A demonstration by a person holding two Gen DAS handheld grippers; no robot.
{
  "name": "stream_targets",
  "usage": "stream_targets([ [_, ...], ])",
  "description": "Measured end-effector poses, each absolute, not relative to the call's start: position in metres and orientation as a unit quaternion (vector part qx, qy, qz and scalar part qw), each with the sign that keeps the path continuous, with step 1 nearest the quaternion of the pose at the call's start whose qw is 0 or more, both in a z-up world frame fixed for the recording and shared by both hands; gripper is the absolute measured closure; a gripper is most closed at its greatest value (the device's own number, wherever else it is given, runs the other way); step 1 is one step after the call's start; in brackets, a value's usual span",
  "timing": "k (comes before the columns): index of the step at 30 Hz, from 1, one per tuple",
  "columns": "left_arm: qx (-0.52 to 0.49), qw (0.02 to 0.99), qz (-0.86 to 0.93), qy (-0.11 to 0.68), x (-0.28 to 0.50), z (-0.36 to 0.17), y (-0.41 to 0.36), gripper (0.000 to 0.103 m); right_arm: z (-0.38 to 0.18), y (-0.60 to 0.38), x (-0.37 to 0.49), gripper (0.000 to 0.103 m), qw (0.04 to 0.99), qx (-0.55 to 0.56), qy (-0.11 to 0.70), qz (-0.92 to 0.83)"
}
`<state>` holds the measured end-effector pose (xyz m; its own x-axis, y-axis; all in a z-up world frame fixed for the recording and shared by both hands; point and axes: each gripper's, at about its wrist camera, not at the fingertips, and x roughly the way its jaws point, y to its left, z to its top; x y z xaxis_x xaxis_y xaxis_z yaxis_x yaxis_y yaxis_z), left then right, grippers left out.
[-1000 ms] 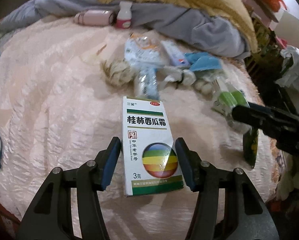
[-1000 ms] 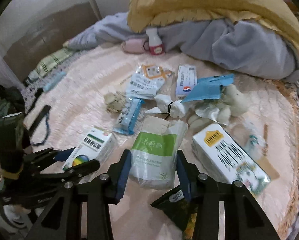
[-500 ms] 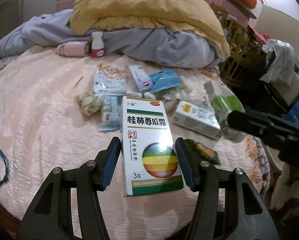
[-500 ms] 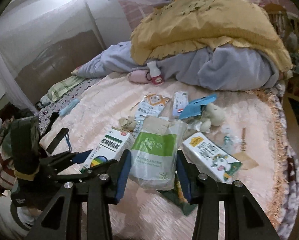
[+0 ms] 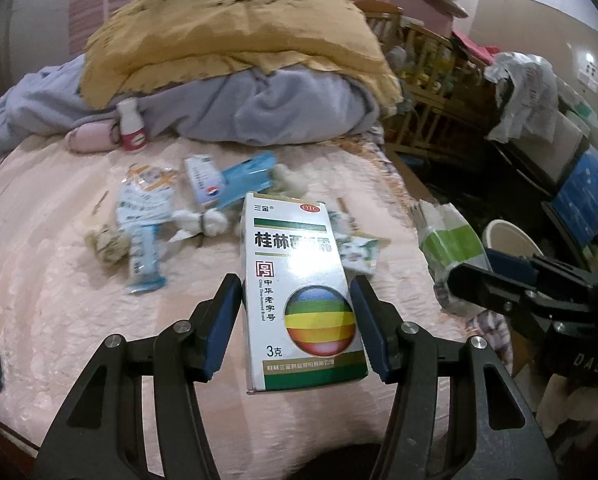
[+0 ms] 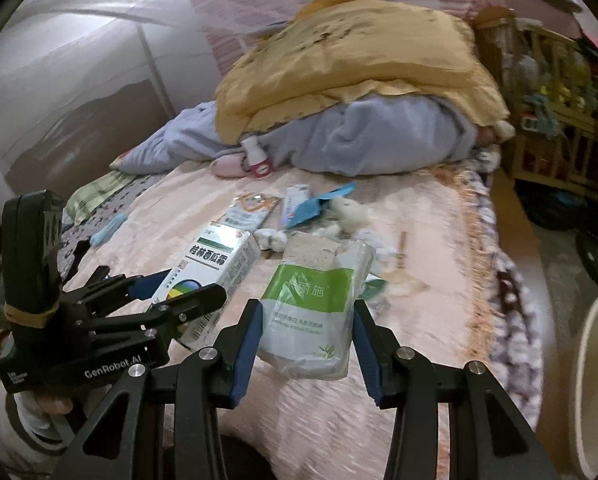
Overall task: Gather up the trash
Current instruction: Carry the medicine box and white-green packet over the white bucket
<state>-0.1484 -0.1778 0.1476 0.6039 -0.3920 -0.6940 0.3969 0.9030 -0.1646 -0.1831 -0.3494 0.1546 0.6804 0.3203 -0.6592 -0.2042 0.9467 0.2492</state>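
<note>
My left gripper (image 5: 295, 312) is shut on a white medicine box (image 5: 299, 292) with a rainbow ball print, held above the bed; the box also shows in the right wrist view (image 6: 211, 268). My right gripper (image 6: 305, 336) is shut on a green and white tissue pack (image 6: 311, 312), also seen in the left wrist view (image 5: 447, 256), held near the bed's right edge. Several wrappers and tissues remain on the pink bedspread (image 5: 59, 280): a blue packet (image 5: 243, 176), a crumpled tissue (image 5: 199, 222), a blue-white wrapper (image 5: 143, 256).
A white bin's rim (image 6: 595, 380) is at the far right, also in the left wrist view (image 5: 507, 236). Yellow and grey blankets (image 5: 235, 48) are piled at the bed's back. A pink-capped bottle (image 5: 131, 130) stands there. Wooden crib and clutter (image 5: 439, 92) lie right.
Both grippers have lifted their items off the bed and drawn back and to the right. The bin's rim has come into view.
</note>
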Motion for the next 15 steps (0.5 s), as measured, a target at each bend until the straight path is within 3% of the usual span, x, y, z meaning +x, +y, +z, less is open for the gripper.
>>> stream_targets([
  [15, 0.053, 0.881, -0.292, 0.368, -0.156, 0.168, -0.277, 0.048, 0.163, -0.448, -0.234, 0.060, 0.929, 0.097, 0.356, 0.037],
])
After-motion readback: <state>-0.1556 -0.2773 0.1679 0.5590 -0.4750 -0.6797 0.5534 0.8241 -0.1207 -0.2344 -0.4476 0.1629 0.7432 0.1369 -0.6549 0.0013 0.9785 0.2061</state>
